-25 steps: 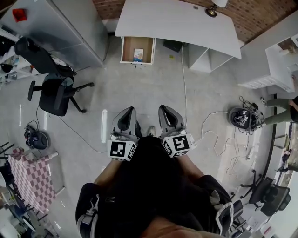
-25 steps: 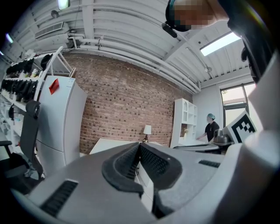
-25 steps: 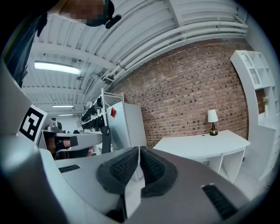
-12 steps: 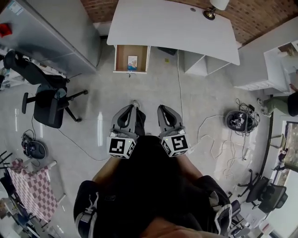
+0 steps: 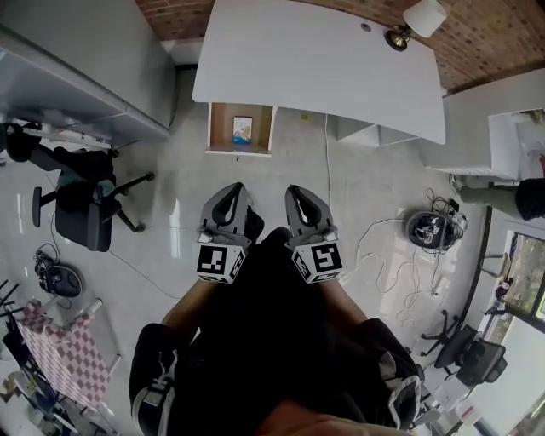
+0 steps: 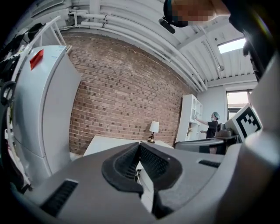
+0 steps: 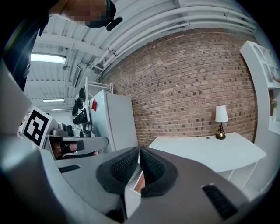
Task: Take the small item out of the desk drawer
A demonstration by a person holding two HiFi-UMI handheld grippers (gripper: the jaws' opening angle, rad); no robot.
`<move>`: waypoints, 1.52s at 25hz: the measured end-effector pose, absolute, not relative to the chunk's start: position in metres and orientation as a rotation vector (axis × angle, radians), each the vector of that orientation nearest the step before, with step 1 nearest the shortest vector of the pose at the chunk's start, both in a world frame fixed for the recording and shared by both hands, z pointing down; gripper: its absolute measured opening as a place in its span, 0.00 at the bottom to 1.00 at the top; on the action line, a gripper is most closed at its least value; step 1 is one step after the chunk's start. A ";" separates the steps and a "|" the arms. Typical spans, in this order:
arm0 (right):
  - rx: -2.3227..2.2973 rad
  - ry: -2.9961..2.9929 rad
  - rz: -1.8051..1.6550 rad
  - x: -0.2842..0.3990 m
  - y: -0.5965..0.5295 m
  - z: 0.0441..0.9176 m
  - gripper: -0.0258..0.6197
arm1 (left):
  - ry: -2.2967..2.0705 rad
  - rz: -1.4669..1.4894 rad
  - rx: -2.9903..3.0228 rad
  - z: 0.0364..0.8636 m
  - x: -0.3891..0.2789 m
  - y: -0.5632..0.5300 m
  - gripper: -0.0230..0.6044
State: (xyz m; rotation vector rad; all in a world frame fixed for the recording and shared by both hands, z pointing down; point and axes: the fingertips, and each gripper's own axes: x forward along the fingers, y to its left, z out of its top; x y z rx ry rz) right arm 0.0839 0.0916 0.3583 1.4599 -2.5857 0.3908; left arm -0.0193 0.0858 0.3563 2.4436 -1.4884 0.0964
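Note:
A white desk (image 5: pixel 324 60) stands ahead with its wooden drawer (image 5: pixel 223 128) pulled open at the left end. A small blue-and-white item (image 5: pixel 242 129) lies inside the drawer. My left gripper (image 5: pixel 232 191) and right gripper (image 5: pixel 297 191) are held side by side close to my body, well short of the drawer, pointing toward the desk. Both are shut with nothing between their pads. In the left gripper view the left gripper (image 6: pixel 139 147) has its jaws together, with the desk (image 6: pixel 109 143) beyond. The right gripper (image 7: pixel 139 151) is likewise closed, facing the desk (image 7: pixel 205 151).
A black office chair (image 5: pixel 81 200) stands to the left on the floor. Cables (image 5: pixel 383 243) and a round black device (image 5: pixel 430 228) lie at the right. A lamp (image 5: pixel 417 21) stands on the desk's far right corner. A grey cabinet (image 5: pixel 77 60) flanks the left, white shelving (image 5: pixel 511 128) the right, with a person (image 5: pixel 521 196).
The desk and open drawer have drawn slightly nearer and shifted in view as I walk forward. Both grippers stay shut and keep their place before my body.

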 end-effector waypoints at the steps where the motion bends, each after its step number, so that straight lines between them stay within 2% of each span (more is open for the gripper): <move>1: 1.458 -2.585 0.395 0.079 0.080 0.362 0.09 | -1.486 0.108 2.444 0.362 -0.023 0.074 0.05; 14: 1.346 -2.566 0.483 0.049 -0.019 0.417 0.09 | -1.511 0.265 2.293 0.474 -0.048 -0.029 0.05; 25: 1.221 -2.523 0.616 0.035 -0.094 0.478 0.09 | -1.447 0.413 2.162 0.610 -0.047 -0.110 0.06; 28: 1.204 -2.513 0.638 0.025 -0.100 0.491 0.09 | -1.439 0.484 2.124 0.650 -0.054 -0.117 0.16; 30: 1.188 -2.506 0.662 0.022 -0.106 0.506 0.09 | -1.437 0.536 2.089 0.683 -0.057 -0.125 0.26; 38: 1.124 -2.459 0.744 0.025 -0.116 0.559 0.09 | -1.317 0.743 1.897 0.821 -0.046 -0.141 0.51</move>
